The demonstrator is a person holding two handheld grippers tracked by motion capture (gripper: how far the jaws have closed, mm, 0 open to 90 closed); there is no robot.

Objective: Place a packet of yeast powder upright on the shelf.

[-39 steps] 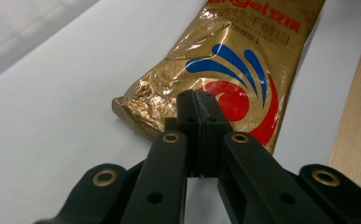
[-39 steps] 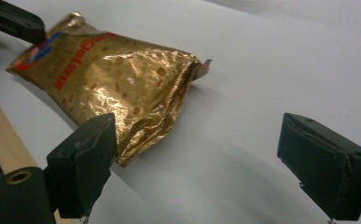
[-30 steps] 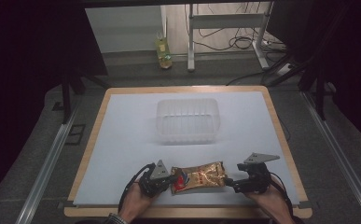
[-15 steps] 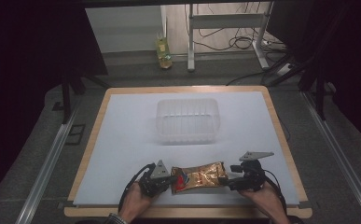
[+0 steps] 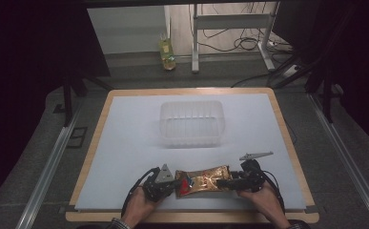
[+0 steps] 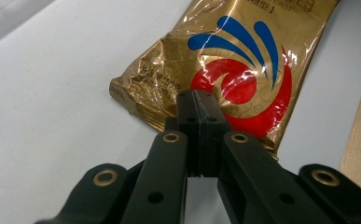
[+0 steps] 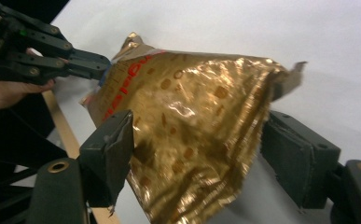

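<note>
**Two hand-held grippers hold a gold foil packet at the near edge of a desk**

A person sits at a desk (image 5: 125, 143) covered with a white sheet and framed in pale wood. A hand-held gripper is in each hand, and between them lies a gold foil packet (image 5: 203, 180), close to the near edge and a little right of centre.

The left hand-held gripper (image 5: 171, 187) has its jaws pressed together on the crimped bottom seam of the gold foil packet (image 6: 234, 70), pinching it at the end printed with a red swirl and blue strokes. This looks like an anchoring grip: it keeps that end from sliding.

The right hand-held gripper (image 5: 224, 182) is at the opposite end. In the right gripper view its jaws are spread wide, one on each side of the gold foil packet (image 7: 192, 135), which bulges up between them; they do not seem to squeeze it yet. The torn or ragged foil edge near the far jaw suggests this end is the one being worked on, perhaps to grasp or open it.

The packet is thin metallic film, shiny and heavily creased, catching bright highlights. It is a flat, oblong pouch with serrated seams, light and likely slippery, so a firm pinch on the seam makes sense.

Further back, well apart from the packet, sits a clear plastic tub (image 5: 191, 123), rectangular with rounded corners and ribbed walls. It may be where the packet is meant to go. Beyond the desk a small bottle (image 5: 167, 51) of yellowish liquid stands on the floor.
</note>
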